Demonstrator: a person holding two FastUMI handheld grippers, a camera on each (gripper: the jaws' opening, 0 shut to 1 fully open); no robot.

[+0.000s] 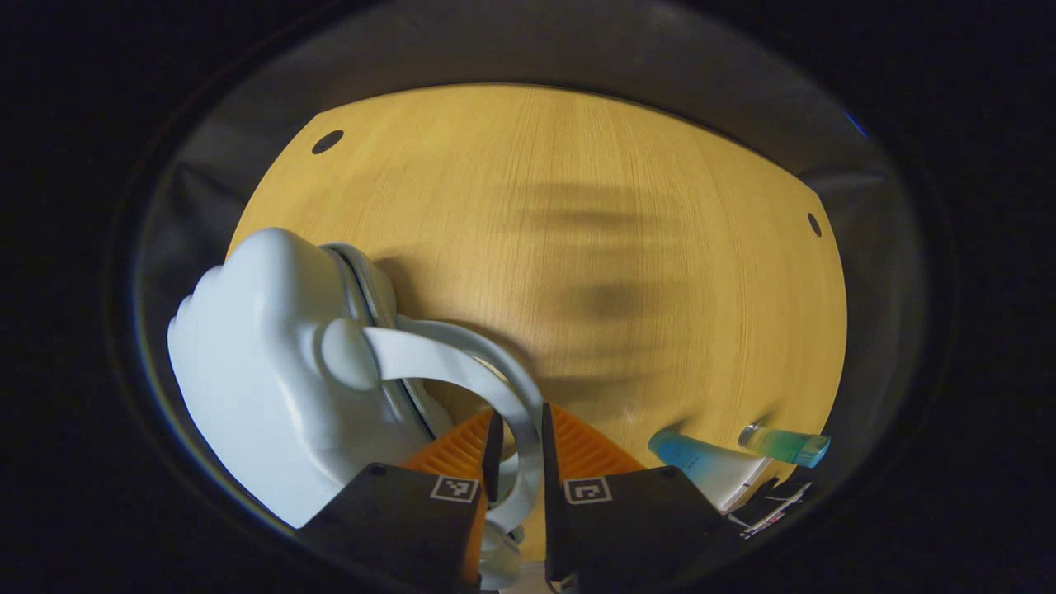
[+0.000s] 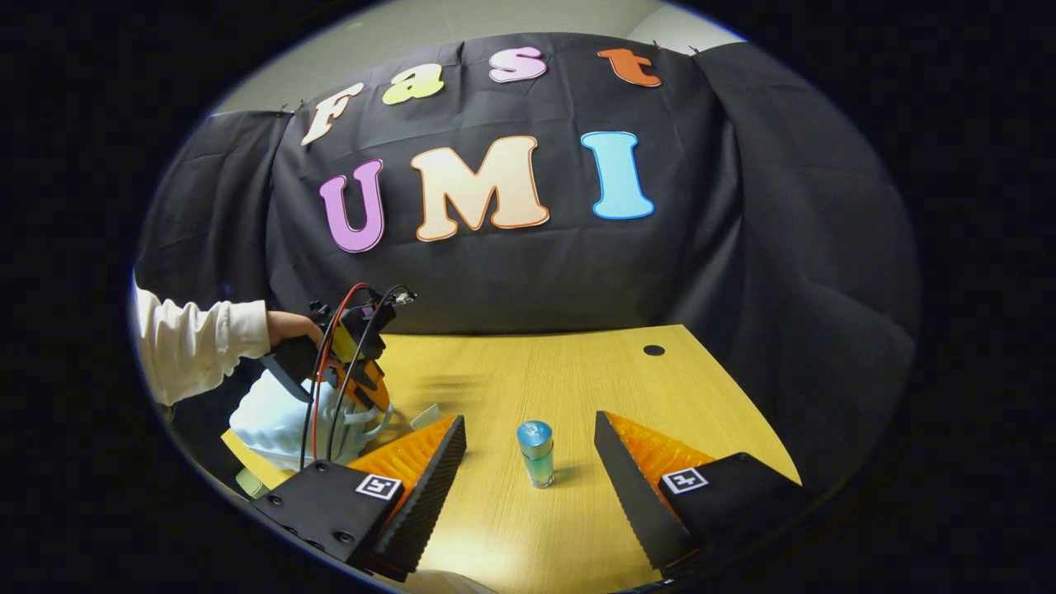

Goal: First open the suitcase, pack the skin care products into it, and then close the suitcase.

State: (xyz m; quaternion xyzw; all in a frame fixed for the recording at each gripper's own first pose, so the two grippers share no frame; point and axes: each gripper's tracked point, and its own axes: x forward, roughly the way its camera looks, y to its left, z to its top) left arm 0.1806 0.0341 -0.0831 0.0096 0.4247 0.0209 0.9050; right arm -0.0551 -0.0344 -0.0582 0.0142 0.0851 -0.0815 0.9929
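In the left gripper view, the left tongs (image 1: 520,445) at the bottom centre of the frame are clenched on the pale strap handle (image 1: 462,367) of the small white hard-shell suitcase (image 1: 256,371), both fingers pressing the strap between them. The suitcase fills the lower left of that frame, resting on the light wooden tabletop (image 1: 577,231). At the lower right lie a white tube with a blue end (image 1: 705,462) and, just beside it, a small clear bottle of greenish liquid with a teal cap (image 1: 784,444).

In the right gripper view, the right tongs (image 2: 528,462) at the bottom are released, jaws wide apart, with the small bottle standing upright between them, touching neither finger. At the left of that frame, a hand (image 2: 289,327) in a white sleeve (image 2: 194,346) holds the left tongs over the suitcase.
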